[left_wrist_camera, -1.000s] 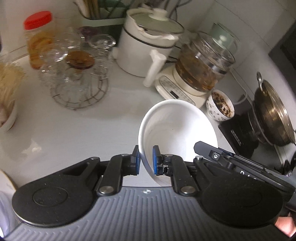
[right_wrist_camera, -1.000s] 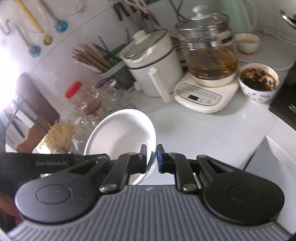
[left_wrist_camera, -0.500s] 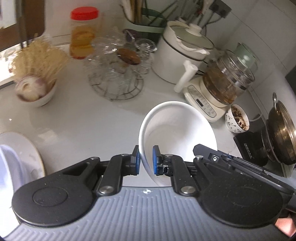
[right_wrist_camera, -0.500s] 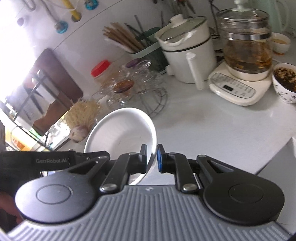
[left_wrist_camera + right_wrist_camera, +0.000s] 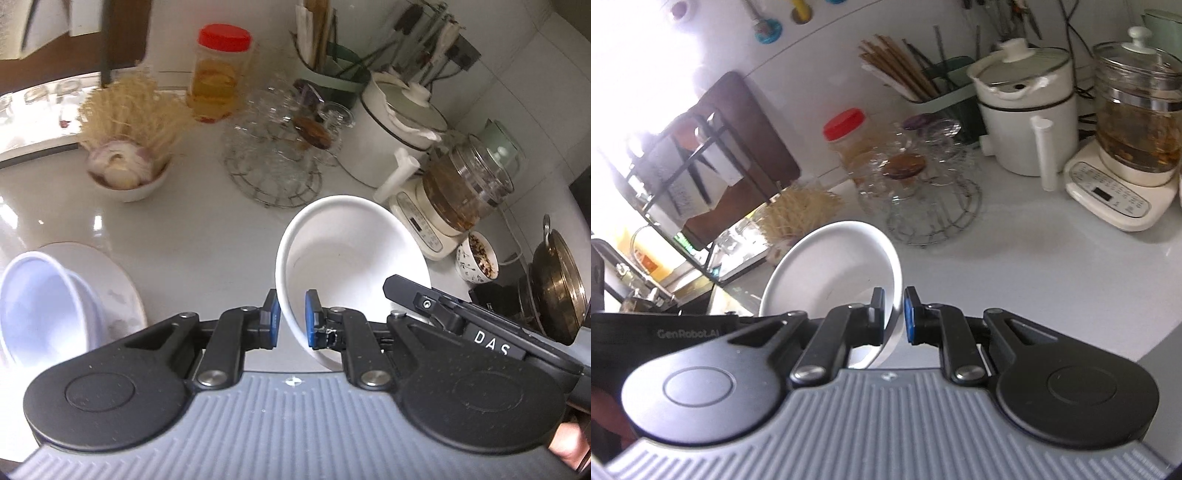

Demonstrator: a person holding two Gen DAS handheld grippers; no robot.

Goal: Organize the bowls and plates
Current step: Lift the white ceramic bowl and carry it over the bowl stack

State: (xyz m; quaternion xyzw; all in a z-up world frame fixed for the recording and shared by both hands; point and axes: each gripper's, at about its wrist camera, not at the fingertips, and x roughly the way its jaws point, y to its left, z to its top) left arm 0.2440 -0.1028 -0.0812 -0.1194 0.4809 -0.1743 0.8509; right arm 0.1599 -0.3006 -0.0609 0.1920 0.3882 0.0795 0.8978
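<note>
The white desk (image 5: 207, 229) carries a plate (image 5: 122, 280) at its left edge with a pale bowl (image 5: 40, 306) sitting in it. Further back stand a white pot (image 5: 391, 133), a glass kettle (image 5: 461, 192), a wire rack of glassware (image 5: 275, 162) and a red-lidded jar (image 5: 218, 74). Above the desk, a white bowl (image 5: 351, 254) hangs tilted, gripped from both sides. The left gripper (image 5: 291, 323) is clamped narrow on its near rim, and the right gripper (image 5: 894, 314) pinches the opposite rim.
</note>
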